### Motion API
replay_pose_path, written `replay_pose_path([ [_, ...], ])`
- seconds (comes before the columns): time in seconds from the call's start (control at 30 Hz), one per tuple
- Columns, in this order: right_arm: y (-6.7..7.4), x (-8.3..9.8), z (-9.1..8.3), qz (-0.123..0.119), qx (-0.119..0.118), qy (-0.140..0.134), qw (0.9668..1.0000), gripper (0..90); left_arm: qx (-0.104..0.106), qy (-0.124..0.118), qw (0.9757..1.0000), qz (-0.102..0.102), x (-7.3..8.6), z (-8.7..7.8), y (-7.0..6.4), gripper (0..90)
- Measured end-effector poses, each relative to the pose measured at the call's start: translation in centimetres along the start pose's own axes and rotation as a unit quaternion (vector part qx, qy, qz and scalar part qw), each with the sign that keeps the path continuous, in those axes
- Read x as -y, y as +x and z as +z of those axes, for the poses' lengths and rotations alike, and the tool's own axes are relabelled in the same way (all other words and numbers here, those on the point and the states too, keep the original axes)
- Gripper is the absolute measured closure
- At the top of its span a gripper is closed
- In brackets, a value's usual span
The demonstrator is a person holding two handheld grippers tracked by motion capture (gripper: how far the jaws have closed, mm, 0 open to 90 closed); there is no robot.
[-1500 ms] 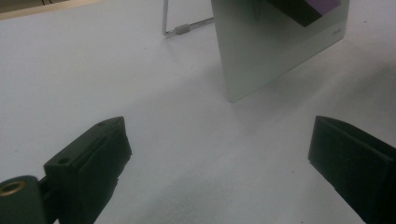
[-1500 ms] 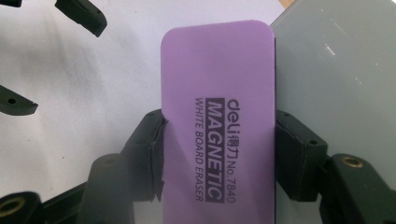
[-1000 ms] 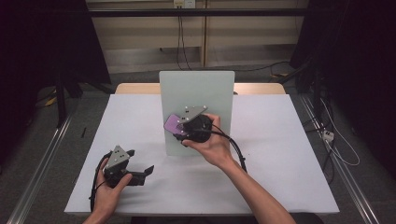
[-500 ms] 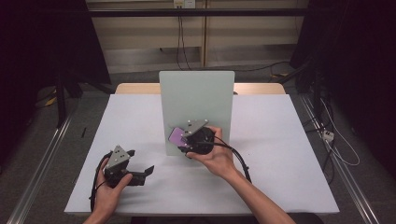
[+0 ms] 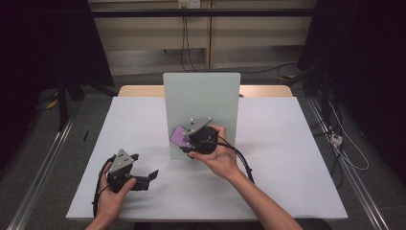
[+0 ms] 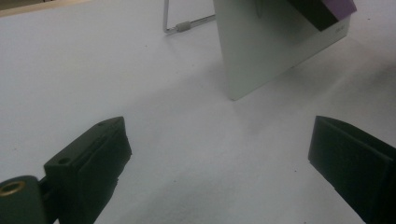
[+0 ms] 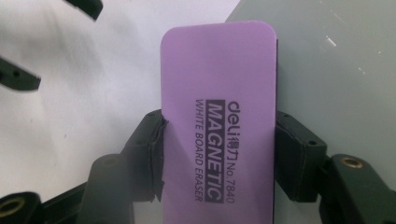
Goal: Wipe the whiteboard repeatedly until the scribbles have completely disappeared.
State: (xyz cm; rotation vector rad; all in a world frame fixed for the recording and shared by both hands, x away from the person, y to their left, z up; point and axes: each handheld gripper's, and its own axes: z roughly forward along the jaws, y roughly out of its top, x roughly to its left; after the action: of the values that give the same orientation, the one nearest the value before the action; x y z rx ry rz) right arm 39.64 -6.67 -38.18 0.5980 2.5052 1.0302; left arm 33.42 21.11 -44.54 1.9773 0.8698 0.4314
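Right gripper is clamped on the long sides of a purple whiteboard eraser, its pads pressing the edges as the right gripper view shows. In the high view the eraser lies against the lower left part of the pale whiteboard, which stands tilted on the white table near its middle. Judging from this, the pick-up is done and the wiping is under way or about to start; whether any marks remain cannot be told, since the board face looks blank. Putting the eraser down remains to be done.

Left gripper rests on the table, near and to the left, well apart from the board, its jaws standing wide with nothing between them. From the left gripper view a wire stand props the whiteboard behind. Nothing on the table blocks the stroke; a hard push could shift the propped board.
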Motion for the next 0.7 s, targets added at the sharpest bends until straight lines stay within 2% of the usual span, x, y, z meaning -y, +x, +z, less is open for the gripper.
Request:
replay_pose_path([
  [0.17, 0.1, -0.6, 0.1, 0.0, 0.009, -0.006, 0.9999, 41.7, 0.001, -0.001, 1.0, 0.001, 0.0, 0.0, 0.0, 4.9],
  [0.43, 1.1, 0.1, 1.5, -0.019, -0.002, 0.009, 0.9998, 41.7, -0.001, 0.0, 1.0, 0.002, 0.0, -0.1, 0.0, 4.9],
  [0.6, 1.1, -0.1, 1.7, -0.015, -0.016, 0.014, 0.9997, 41.7, 0.0, 0.0, 1.0, 0.002, 0.0, 0.0, 0.0, 4.9],
  [0.7, 0.8, -0.6, 1.4, -0.01, -0.013, 0.008, 0.9998, 41.8, 0.0, 0.001, 1.0, 0.002, 0.0, 0.0, 0.0, 4.9],
])
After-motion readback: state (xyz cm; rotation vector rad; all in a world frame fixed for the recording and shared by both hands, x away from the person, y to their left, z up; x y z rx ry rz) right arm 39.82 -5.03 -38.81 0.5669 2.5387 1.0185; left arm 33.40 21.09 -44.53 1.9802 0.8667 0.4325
